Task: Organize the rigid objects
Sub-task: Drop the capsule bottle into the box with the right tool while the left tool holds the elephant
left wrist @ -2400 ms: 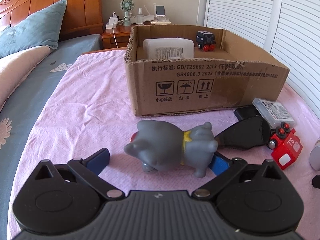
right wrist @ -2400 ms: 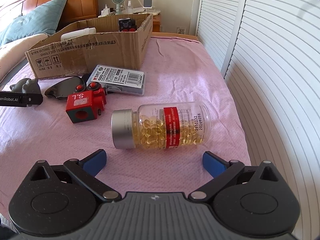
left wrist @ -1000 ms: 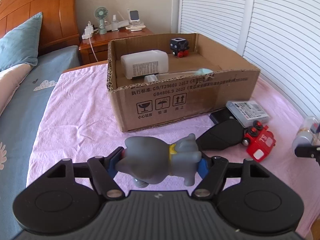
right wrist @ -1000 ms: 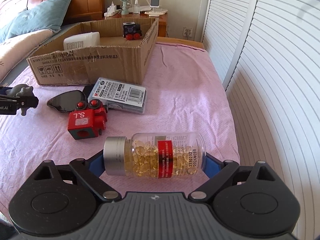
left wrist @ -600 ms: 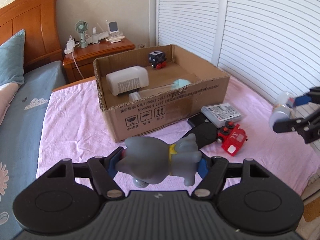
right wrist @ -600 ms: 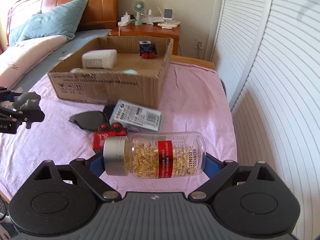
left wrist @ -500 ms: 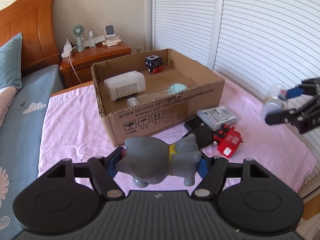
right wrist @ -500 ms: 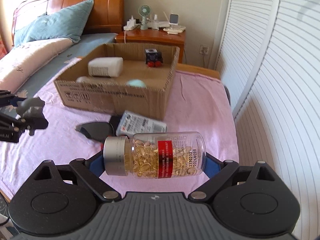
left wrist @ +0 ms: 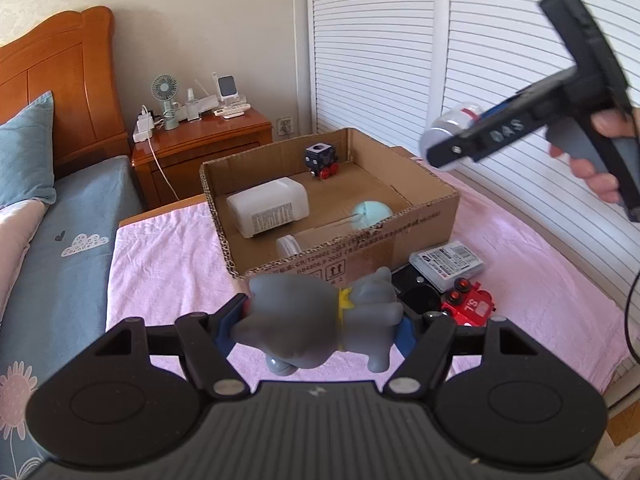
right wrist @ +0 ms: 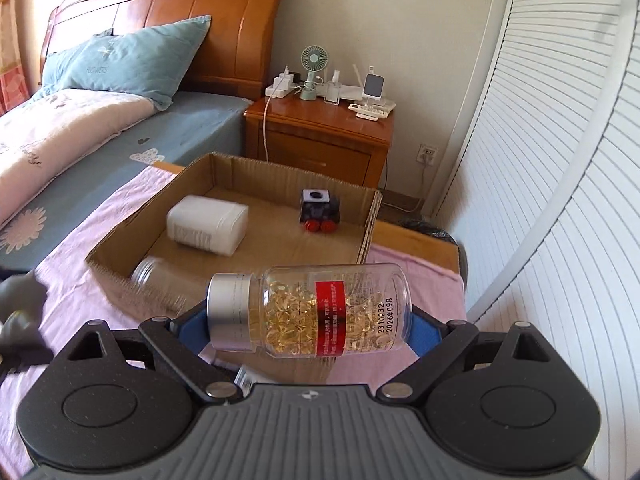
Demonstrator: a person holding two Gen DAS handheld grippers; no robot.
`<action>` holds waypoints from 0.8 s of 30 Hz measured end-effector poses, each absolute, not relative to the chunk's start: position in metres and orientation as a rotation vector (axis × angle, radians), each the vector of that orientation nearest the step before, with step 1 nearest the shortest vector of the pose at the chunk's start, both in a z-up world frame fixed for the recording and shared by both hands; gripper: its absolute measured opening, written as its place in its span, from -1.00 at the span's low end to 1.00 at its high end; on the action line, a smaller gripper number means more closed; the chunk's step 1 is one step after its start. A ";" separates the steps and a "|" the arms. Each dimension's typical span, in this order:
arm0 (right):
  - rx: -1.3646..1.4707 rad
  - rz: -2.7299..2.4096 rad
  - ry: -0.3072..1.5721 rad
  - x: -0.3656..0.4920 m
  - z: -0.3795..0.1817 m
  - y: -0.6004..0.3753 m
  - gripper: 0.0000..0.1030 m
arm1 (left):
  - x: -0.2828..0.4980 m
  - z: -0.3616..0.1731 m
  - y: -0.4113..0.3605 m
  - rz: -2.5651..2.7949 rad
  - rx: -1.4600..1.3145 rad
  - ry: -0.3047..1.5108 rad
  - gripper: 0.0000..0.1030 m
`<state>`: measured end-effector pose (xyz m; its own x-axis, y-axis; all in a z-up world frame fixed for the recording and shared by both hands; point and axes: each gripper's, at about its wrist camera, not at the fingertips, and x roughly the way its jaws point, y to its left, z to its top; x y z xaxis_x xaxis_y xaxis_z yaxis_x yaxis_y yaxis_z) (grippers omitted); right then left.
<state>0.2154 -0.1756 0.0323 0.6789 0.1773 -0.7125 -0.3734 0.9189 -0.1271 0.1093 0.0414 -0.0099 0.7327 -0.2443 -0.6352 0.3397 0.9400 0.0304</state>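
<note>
My left gripper (left wrist: pixel 318 326) is shut on a grey toy elephant (left wrist: pixel 316 320) with a yellow collar, held in the air short of the open cardboard box (left wrist: pixel 416 220). My right gripper (right wrist: pixel 308 320) is shut on a clear capsule bottle (right wrist: pixel 312 310) with a silver cap and red label, lying sideways between the jaws, above the box's near right side (right wrist: pixel 370 224). The right gripper with the bottle (left wrist: pixel 456 128) also shows in the left wrist view, high over the box's right corner. The box holds a white container (left wrist: pixel 268 206), a dark toy train car (left wrist: pixel 322 160) and a clear bottle (right wrist: pixel 156 276).
On the pink cloth in front of the box lie a red toy train (left wrist: pixel 468 306), a flat labelled case (left wrist: pixel 446 260) and a black glossy item (left wrist: pixel 420 296). A wooden nightstand (right wrist: pixel 320 136) stands behind the box, louvred doors (right wrist: pixel 540 160) to the right, bed and pillow (right wrist: pixel 120 60) to the left.
Both grippers closed on their objects and lifted them off the cloth. They have since risen further, and the right one has moved over toward the box.
</note>
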 end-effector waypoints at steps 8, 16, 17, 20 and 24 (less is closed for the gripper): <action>-0.272 0.319 0.816 0.283 0.007 -0.155 0.89 | 0.122 -0.011 0.050 -0.278 0.127 0.691 0.40; -0.261 0.316 0.874 0.322 -0.020 -0.143 0.89 | 0.127 -0.012 0.054 -0.251 0.122 0.701 0.40; -0.260 0.316 0.877 0.324 -0.023 -0.142 0.89 | 0.127 -0.011 0.054 -0.249 0.123 0.701 0.40; -0.245 0.322 0.858 0.328 -0.025 -0.142 0.93 | 0.127 -0.011 0.054 -0.246 0.124 0.702 0.40; -0.227 0.330 0.845 0.323 -0.017 -0.143 1.00 | 0.126 -0.010 0.052 -0.246 0.131 0.699 0.40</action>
